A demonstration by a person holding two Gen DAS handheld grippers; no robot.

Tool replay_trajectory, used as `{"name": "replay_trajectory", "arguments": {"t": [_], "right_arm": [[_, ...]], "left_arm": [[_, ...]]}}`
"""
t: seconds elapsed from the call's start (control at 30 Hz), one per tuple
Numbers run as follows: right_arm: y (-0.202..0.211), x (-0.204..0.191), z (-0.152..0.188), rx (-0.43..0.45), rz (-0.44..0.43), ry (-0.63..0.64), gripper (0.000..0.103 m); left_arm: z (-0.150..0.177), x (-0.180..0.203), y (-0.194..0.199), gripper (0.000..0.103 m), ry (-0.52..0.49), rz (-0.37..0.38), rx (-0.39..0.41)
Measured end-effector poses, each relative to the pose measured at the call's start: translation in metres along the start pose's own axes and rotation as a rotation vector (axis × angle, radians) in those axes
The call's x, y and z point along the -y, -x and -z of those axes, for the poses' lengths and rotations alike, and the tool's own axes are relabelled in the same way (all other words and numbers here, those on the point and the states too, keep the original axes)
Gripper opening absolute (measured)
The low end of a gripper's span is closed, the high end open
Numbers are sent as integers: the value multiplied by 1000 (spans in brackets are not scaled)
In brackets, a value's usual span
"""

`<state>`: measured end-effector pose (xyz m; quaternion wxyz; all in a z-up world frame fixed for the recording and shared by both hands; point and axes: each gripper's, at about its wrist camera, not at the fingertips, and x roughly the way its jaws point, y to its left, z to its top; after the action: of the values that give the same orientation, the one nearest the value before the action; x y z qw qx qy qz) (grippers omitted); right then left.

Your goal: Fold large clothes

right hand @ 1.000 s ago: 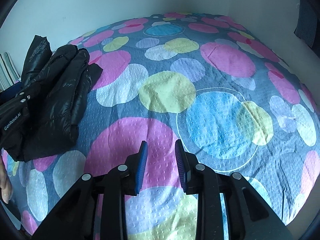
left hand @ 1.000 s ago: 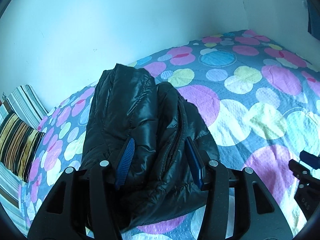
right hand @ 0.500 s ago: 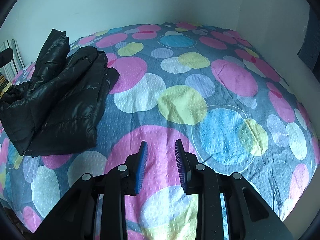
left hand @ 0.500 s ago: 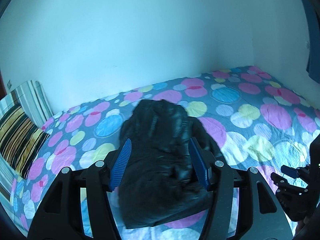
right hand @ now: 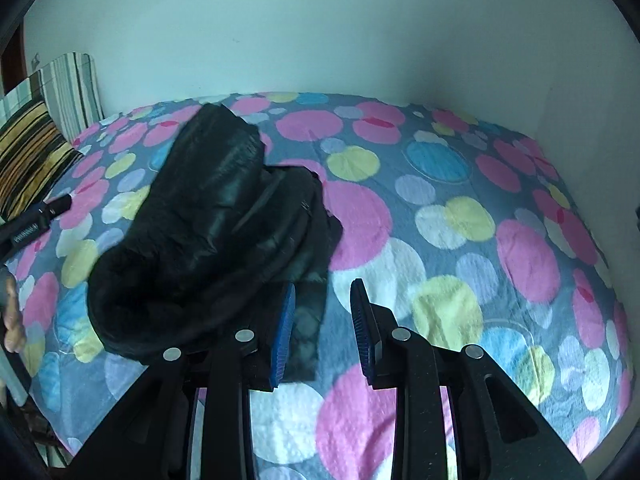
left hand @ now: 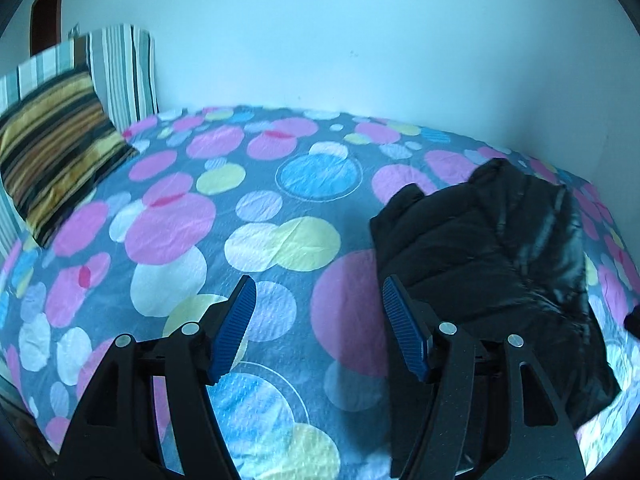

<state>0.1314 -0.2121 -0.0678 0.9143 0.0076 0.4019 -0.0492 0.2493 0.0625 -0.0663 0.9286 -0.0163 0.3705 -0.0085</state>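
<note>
A folded black puffer jacket (left hand: 500,248) lies in a bundle on the spotted bedspread (left hand: 280,240). In the left wrist view it is to the right of my left gripper (left hand: 318,284), whose jaws are opening with only bedspread between them. In the right wrist view the jacket (right hand: 224,216) lies ahead and to the left of my right gripper (right hand: 323,286). That gripper's blue pads stand a narrow gap apart and hold nothing, while a flap of the jacket lies on the bed below its left finger. One black finger of the left gripper (right hand: 40,220) shows at the left edge.
Striped pillows (left hand: 52,160) lean against the wall at the head of the bed, also seen in the right wrist view (right hand: 28,160). White walls close in the far side and right corner. A person's hand (right hand: 10,320) shows at the left edge.
My left gripper let go of the jacket, widened its jaws and swung left, so the bundle now lies to its right. The right gripper rose and turned towards the jacket.
</note>
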Motion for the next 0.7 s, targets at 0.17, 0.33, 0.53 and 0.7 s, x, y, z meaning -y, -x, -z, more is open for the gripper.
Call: {"name": "replay_trajectory", "arguments": {"t": [0.17, 0.33, 0.53, 0.7], "right_arm": [[-11, -45, -60, 36, -95, 91, 29], [-61, -83, -97, -30, -115, 192, 29], [-130, -61, -78, -171, -39, 217, 29], [-157, -37, -62, -235, -16, 180, 29]], "left_arm": [[-10, 4, -30, 66, 5, 72, -35], [-17, 34, -67, 66, -51, 134, -90], [-6, 76, -101, 64, -158, 140, -138], [-3, 101, -113, 63, -199, 152, -165]]}}
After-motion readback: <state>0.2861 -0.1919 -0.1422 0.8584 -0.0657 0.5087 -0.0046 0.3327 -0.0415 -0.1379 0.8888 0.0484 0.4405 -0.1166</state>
